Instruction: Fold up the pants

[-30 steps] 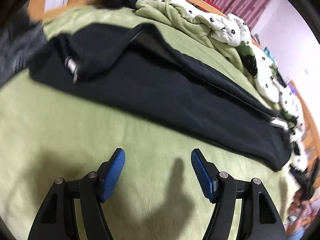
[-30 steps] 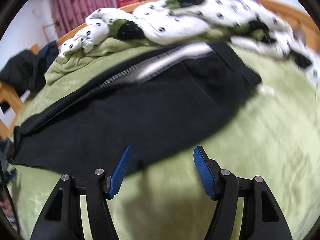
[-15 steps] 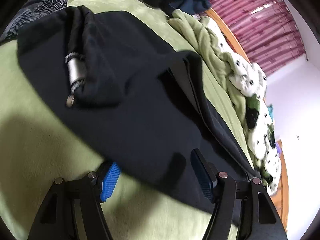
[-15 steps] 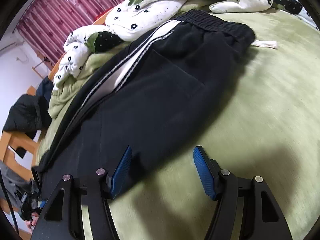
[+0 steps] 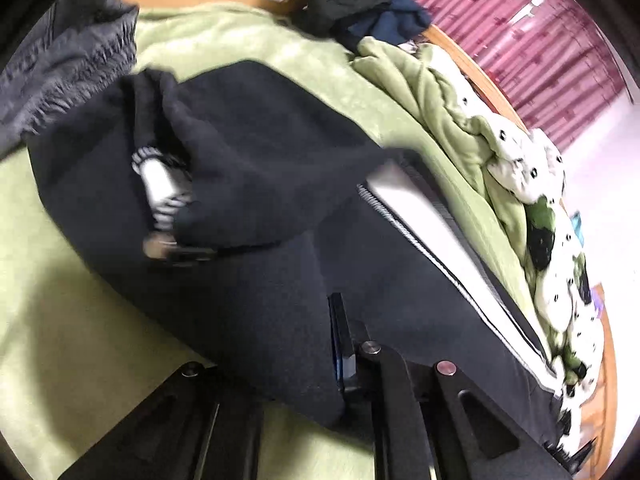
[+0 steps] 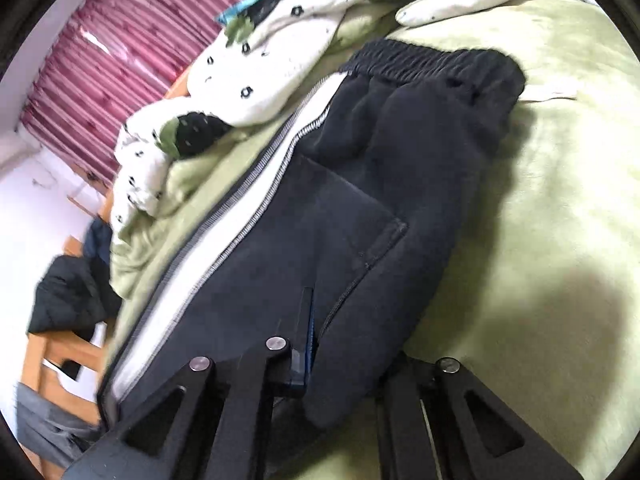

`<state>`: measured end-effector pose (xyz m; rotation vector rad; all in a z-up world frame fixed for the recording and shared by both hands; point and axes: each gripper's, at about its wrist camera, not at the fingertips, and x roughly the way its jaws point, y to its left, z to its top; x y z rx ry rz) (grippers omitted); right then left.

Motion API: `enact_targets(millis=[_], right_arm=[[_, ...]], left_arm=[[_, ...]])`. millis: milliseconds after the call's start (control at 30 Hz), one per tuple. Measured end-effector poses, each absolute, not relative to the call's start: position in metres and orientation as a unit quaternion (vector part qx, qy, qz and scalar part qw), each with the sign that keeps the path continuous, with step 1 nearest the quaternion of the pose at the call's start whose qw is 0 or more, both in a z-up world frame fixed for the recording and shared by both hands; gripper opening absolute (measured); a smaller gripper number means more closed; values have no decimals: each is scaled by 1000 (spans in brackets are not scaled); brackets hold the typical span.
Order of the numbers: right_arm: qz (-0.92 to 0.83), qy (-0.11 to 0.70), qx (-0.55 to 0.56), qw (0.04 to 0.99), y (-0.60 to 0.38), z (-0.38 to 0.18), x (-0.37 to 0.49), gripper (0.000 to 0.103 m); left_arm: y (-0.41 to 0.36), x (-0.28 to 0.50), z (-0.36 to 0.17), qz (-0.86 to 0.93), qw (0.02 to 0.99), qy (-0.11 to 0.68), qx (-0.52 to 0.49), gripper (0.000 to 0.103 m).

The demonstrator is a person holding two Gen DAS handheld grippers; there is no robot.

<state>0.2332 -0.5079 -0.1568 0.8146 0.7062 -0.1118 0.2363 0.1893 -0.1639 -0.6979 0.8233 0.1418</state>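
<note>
Where spread lengthwise on the green blanket (image 5: pixel 72 344), black fleecy pants (image 5: pixel 256 264), thick and matte, with a white stripe (image 5: pixel 432 232) edged in grey zigzag stitching down the side seam. Seen from the right wrist: gathered elastic waistband (image 6: pixel 432 60) at the far end, a patch pocket (image 6: pixel 352 224) below it, a white drawstring end (image 6: pixel 548 94) trailing onto the blanket. Seen from the left wrist: cuff end rumpled and turned over on itself, with a striped black-and-white patch (image 5: pixel 164 184) peeking out of the fold, blurred.

Clamped on the near edge, both grippers: left gripper (image 5: pixel 336 344) pinched shut on a ridge of the fabric, only its right finger (image 5: pixel 340 336) showing, the other buried under cloth; right gripper (image 6: pixel 316 336) likewise clenched on the near edge below the pocket, cloth bunched up between the jaws.

Beyond the far seam, a heaped white quilt (image 6: pixel 280 52) with black flower print and green lining. Farther out, a wooden bed frame (image 5: pixel 476 76), dark clothes (image 5: pixel 360 4) piled on it, grey fabric (image 5: pixel 68 64) at the left, and maroon curtains (image 6: pixel 108 72).
</note>
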Motion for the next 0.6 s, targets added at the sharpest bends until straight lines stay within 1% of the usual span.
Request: enact_targets(millis=[167, 467, 600], right_arm=[[-53, 339, 376, 861, -506, -143, 193, 7], [-50, 355, 350, 865, -527, -133, 59, 7], [-51, 359, 332, 871, -535, -137, 11, 7]], left_arm=[[188, 192, -153, 48, 861, 408, -299, 11], [188, 75, -153, -15, 854, 455, -254, 12], [177, 48, -152, -31, 855, 461, -234, 12]])
